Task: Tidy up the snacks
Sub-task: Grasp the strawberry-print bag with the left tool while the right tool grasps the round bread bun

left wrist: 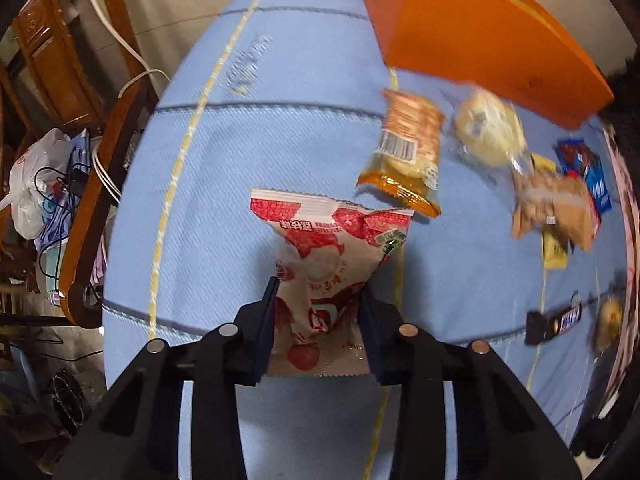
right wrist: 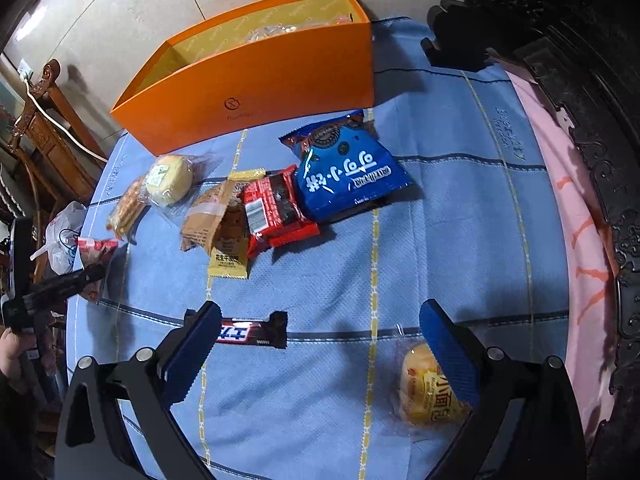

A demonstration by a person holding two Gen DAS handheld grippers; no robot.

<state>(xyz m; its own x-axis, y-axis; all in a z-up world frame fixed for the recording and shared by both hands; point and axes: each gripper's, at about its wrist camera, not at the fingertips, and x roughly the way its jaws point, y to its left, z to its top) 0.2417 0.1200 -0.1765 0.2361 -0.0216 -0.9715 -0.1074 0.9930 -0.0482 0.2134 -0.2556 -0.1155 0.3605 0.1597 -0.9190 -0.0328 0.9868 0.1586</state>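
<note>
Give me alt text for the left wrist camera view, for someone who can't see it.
The left tool grips a red-and-white snack packet above a blue cloth. Beyond it, to the right, lie several more wrapped snacks, among them an orange packet, and behind them stands an orange box.

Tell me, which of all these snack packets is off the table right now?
The red-and-white packet, pinched between the left gripper fingers. All the others lie on the blue cloth.

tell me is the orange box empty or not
Not empty: the right wrist view shows a clear-wrapped snack inside the open orange box.
</note>
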